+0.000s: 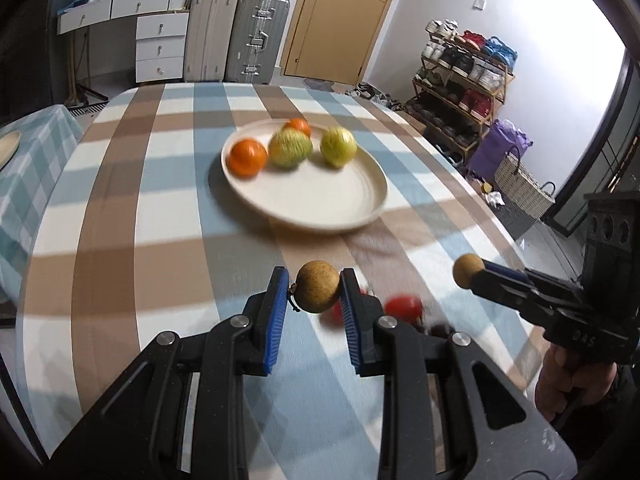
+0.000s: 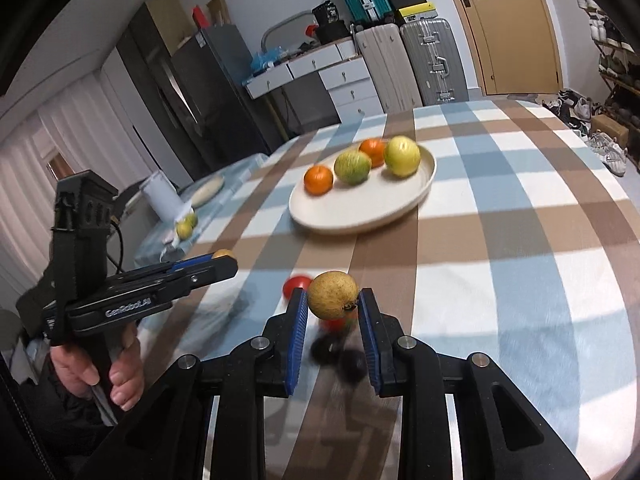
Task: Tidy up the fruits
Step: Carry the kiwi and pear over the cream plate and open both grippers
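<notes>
The cream plate (image 1: 320,208) on the checked bench holds two oranges (image 1: 247,157) and two green fruits (image 1: 338,146). Nearer than it, each gripper's jaws clamp a brown longan: left gripper (image 1: 314,294), right gripper (image 2: 333,304). "GenRobot.AI" marks the left.

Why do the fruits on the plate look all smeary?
Left wrist view: the plate and its oranges are streaked by motion blur, while the brown fruit in the left tool stays sharp. Right wrist view: same smear on the plate; the fisheye lens bends the tablecloth stripes.
</notes>
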